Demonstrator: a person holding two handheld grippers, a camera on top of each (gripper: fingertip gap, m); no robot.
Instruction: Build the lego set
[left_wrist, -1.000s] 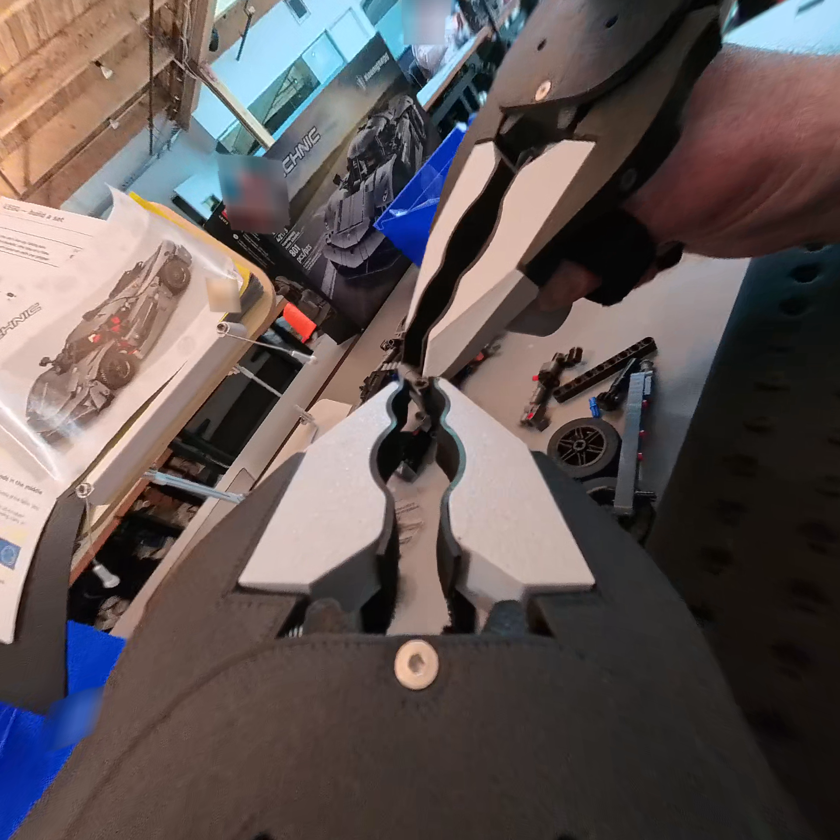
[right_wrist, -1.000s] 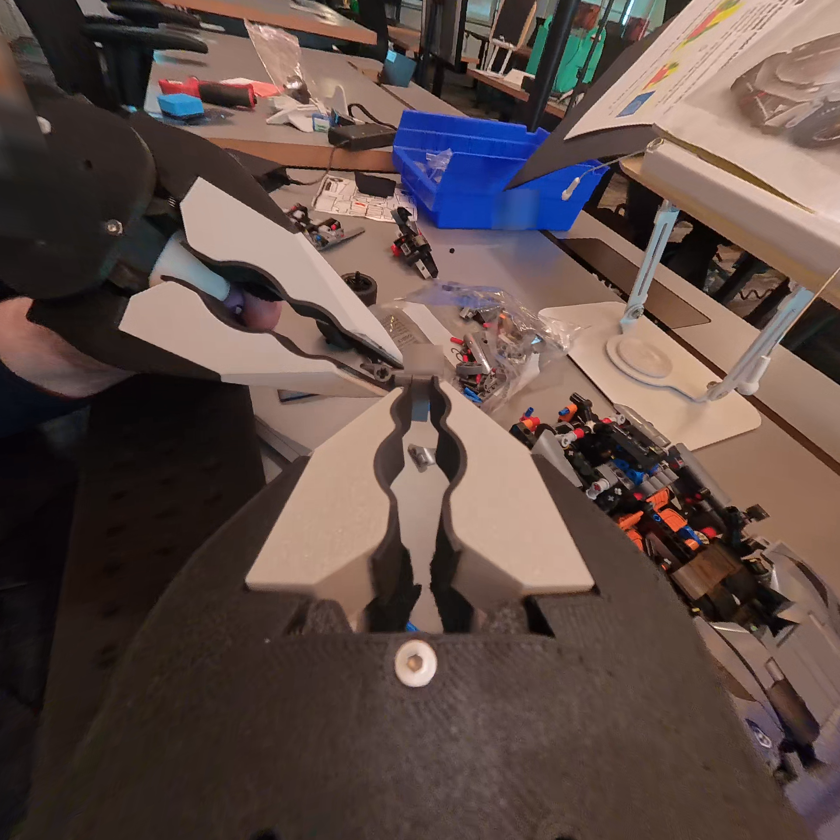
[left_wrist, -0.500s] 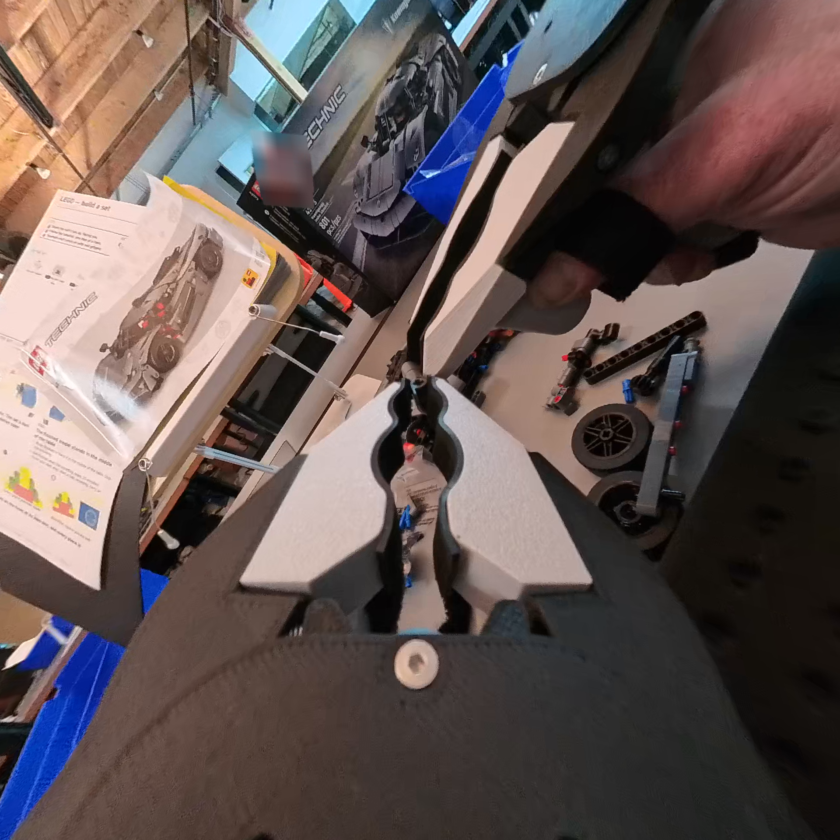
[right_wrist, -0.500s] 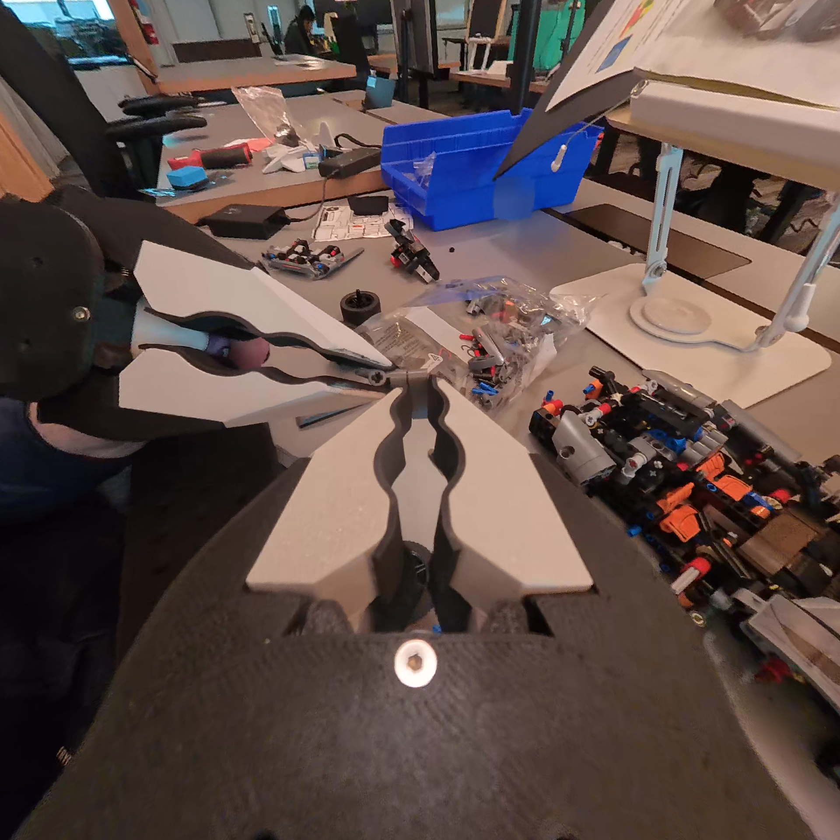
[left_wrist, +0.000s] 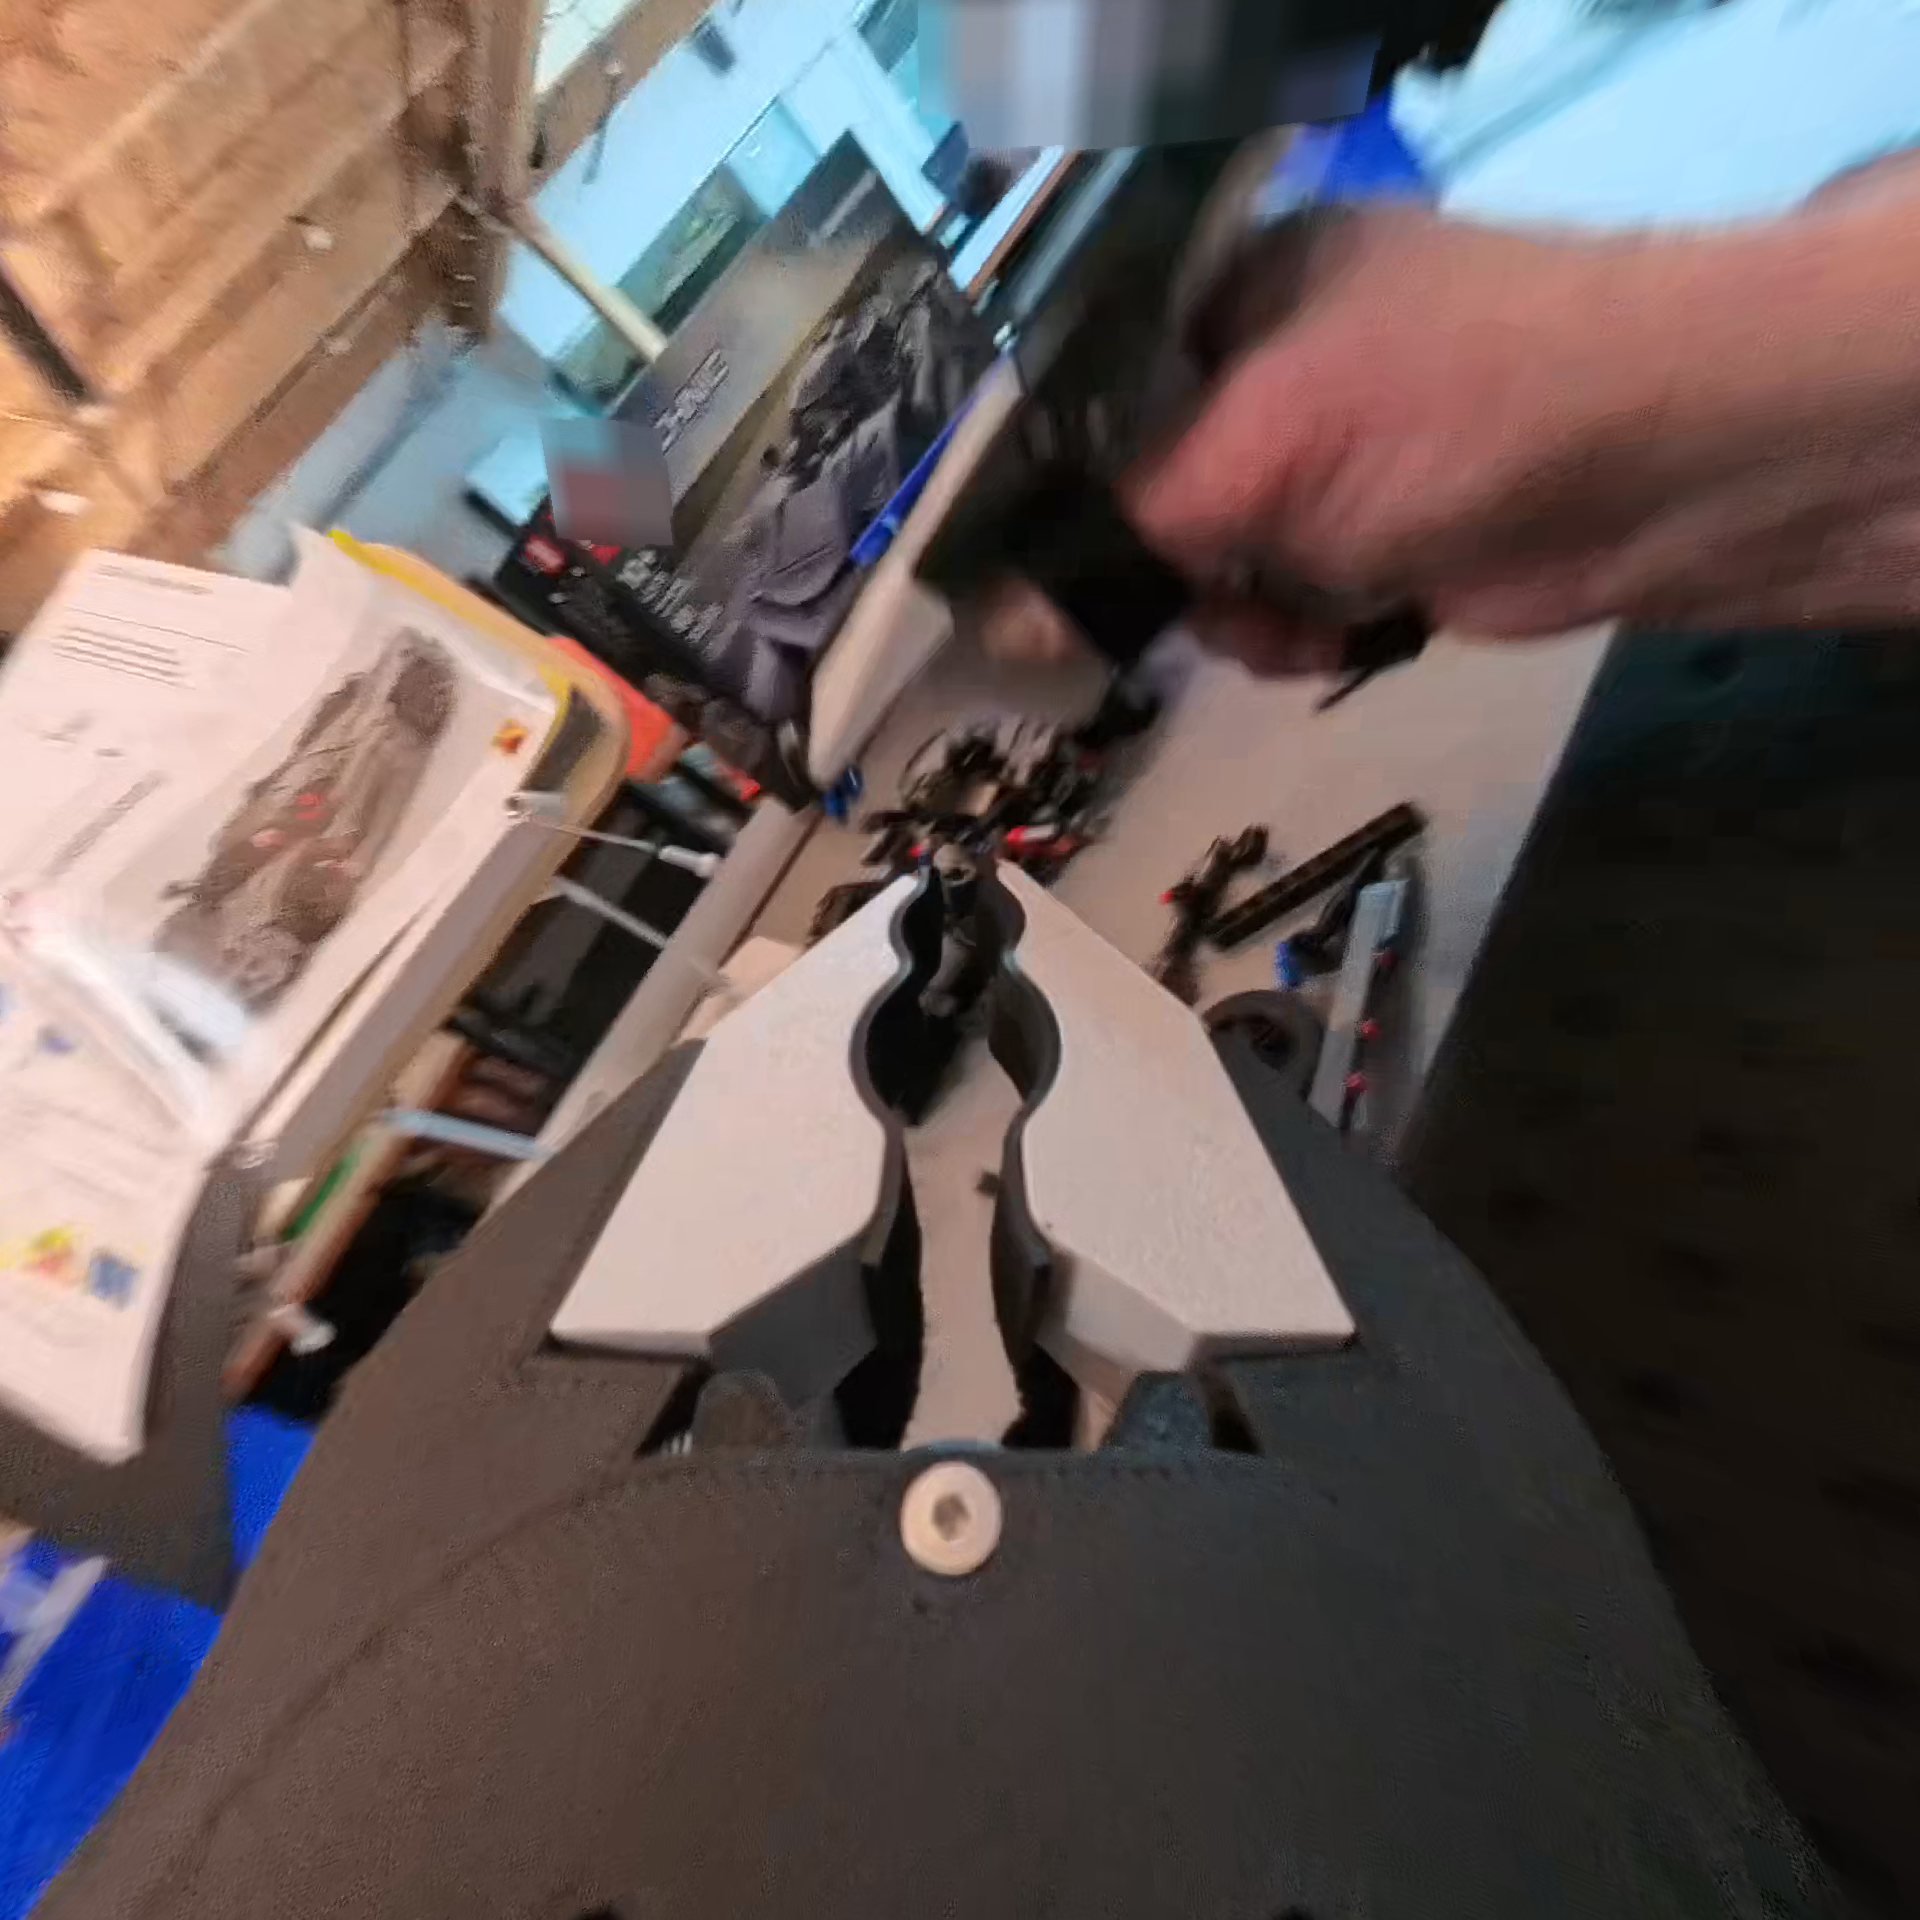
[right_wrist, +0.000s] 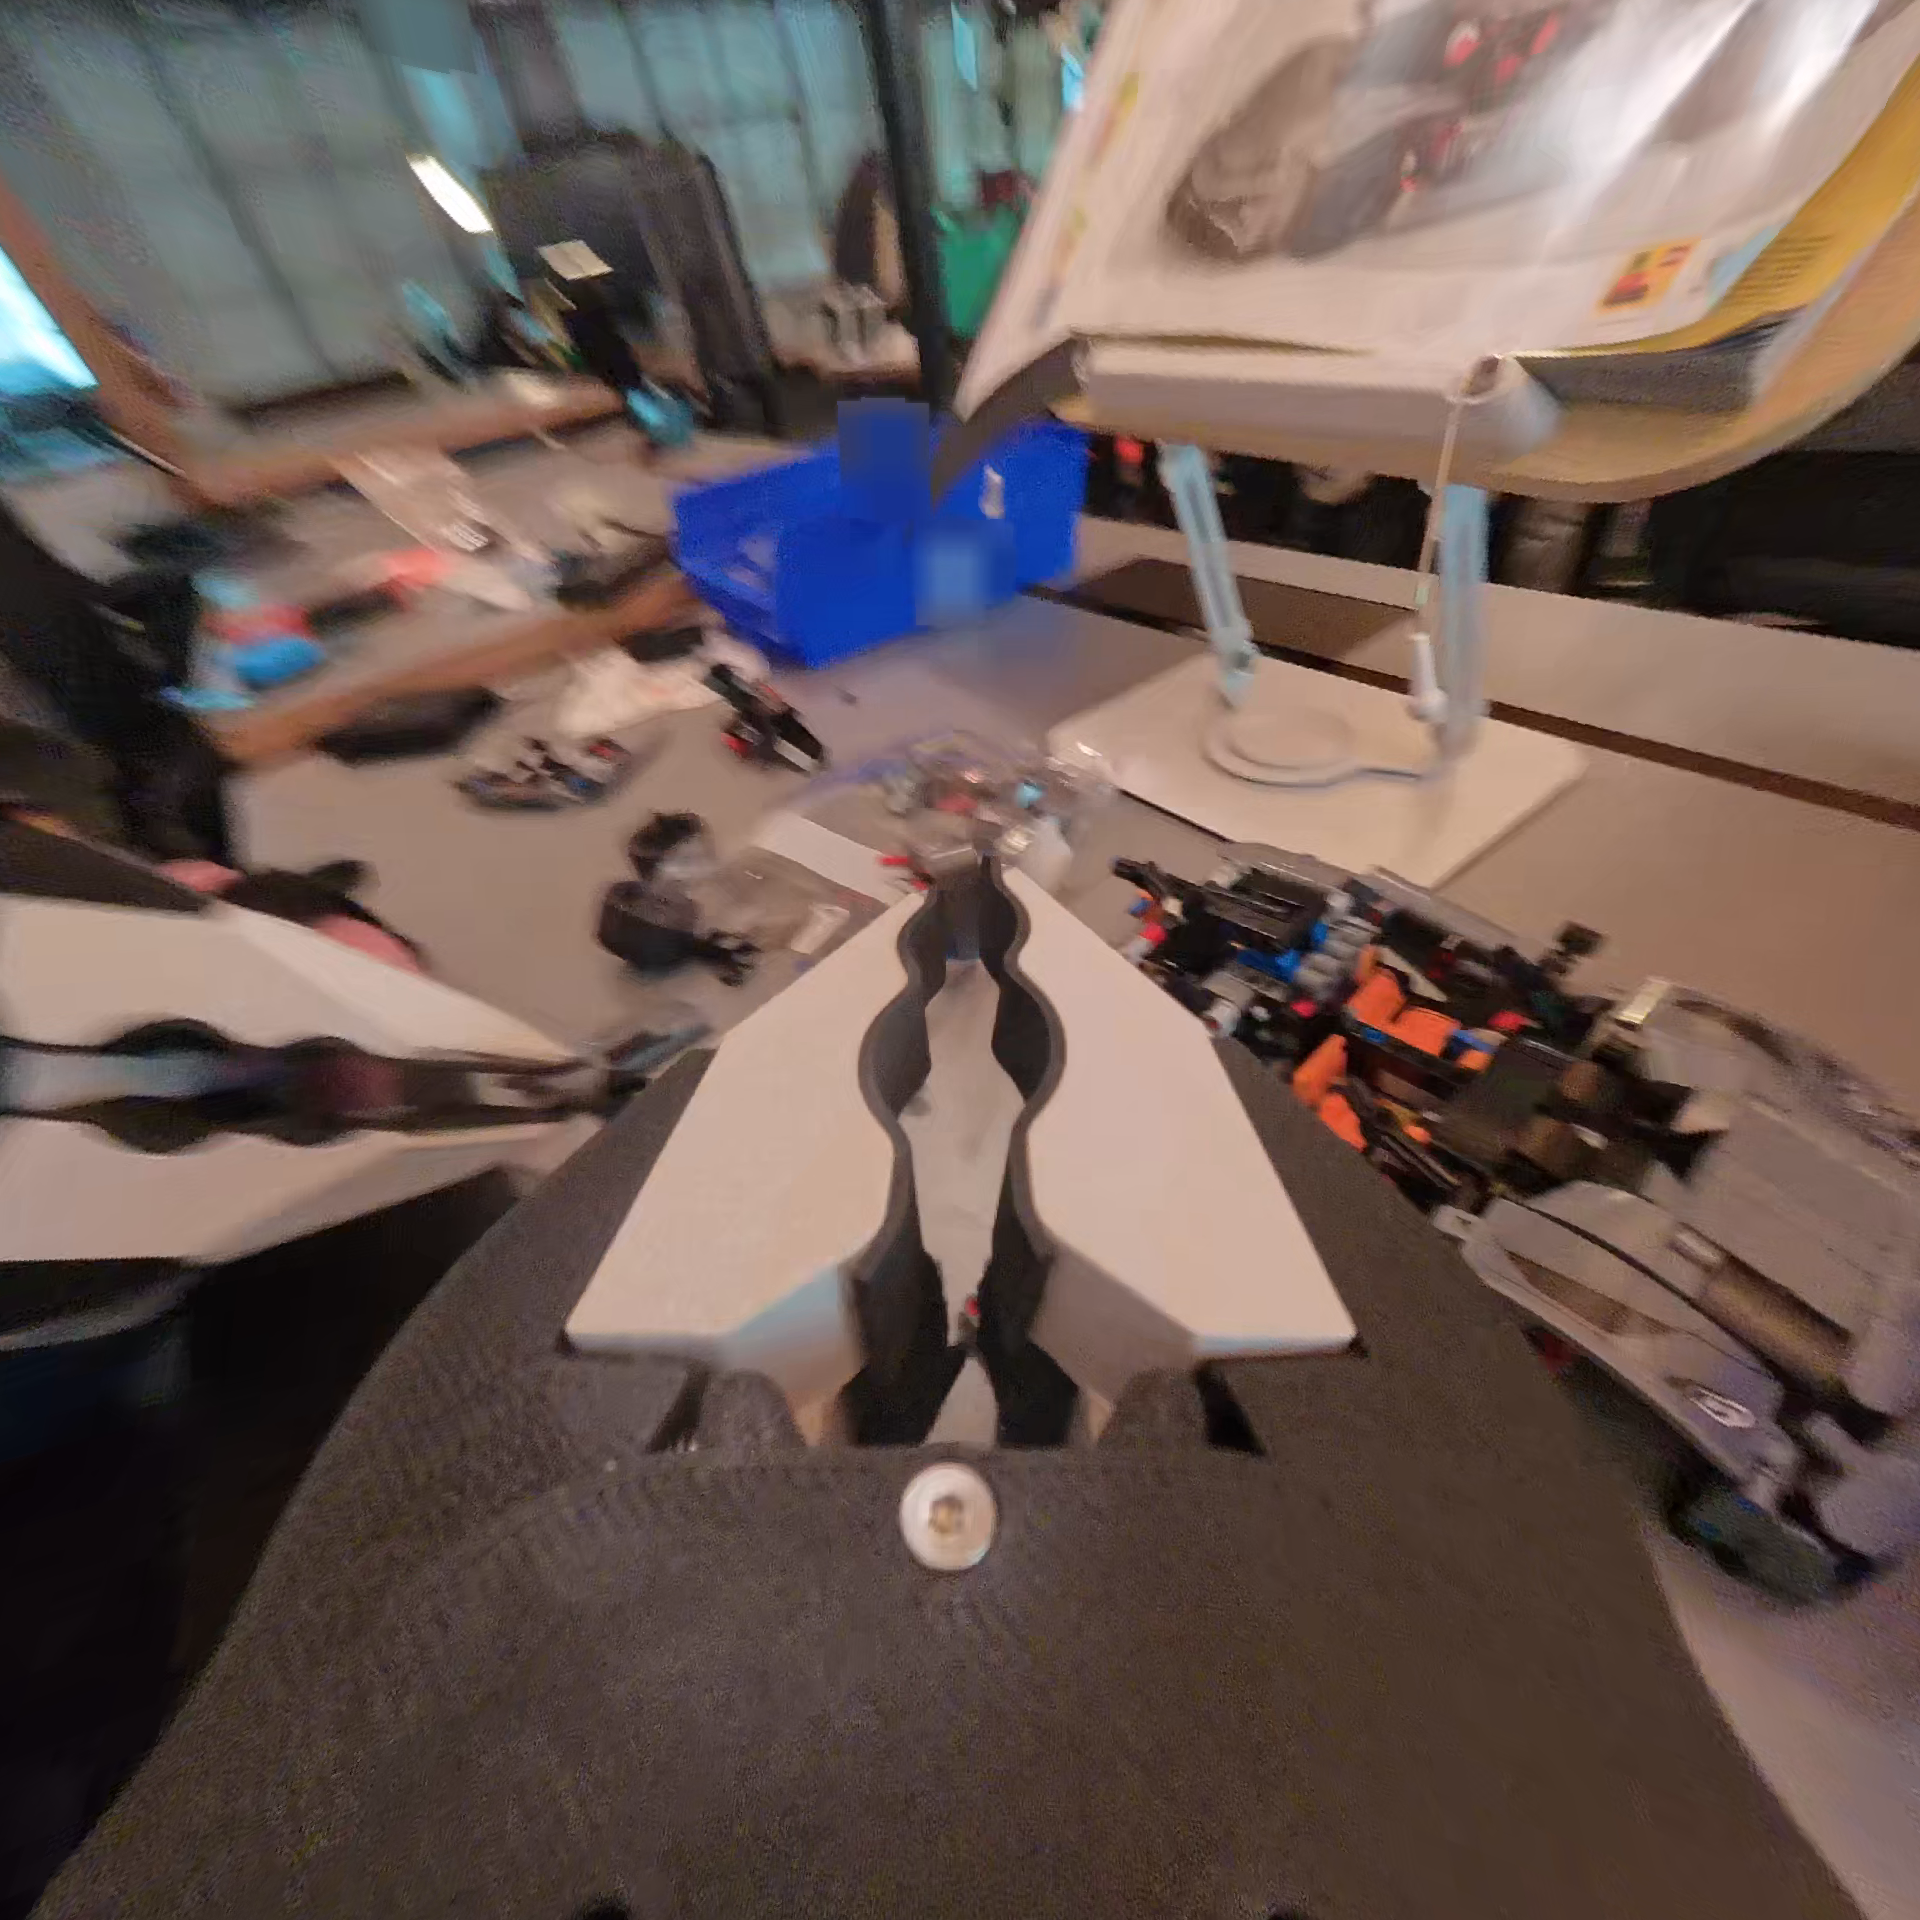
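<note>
My left gripper (left_wrist: 956, 883) is shut on a small dark lego piece (left_wrist: 951, 868) at its tips. It also shows in the right wrist view (right_wrist: 613, 1065) at the left, with the piece sticking out of its tips. My right gripper (right_wrist: 961, 883) is shut, and blur hides whether anything is between its tips. In the left wrist view it (left_wrist: 831, 769) is up and behind, held by a hand (left_wrist: 1507, 436). The partly built car model (right_wrist: 1455, 1039), black, orange and grey, lies on the table to the right of the right gripper.
A bag of parts (right_wrist: 966, 790), a blue bin (right_wrist: 862, 540) and the booklet stand's base (right_wrist: 1320, 769) are beyond the grippers. The open instruction booklet (left_wrist: 260, 810) hangs over the left. A wheel (left_wrist: 1262, 1029), a black beam (left_wrist: 1320, 873) and a grey beam (left_wrist: 1361, 997) lie beside a dark mat (left_wrist: 1714, 1143). The left gripper's tips are roughly 8 cm from the right gripper's.
The two grippers' tips were touching one second ago and have now pulled apart. The right gripper has swung away toward the car model, and both views are blurred by motion.
</note>
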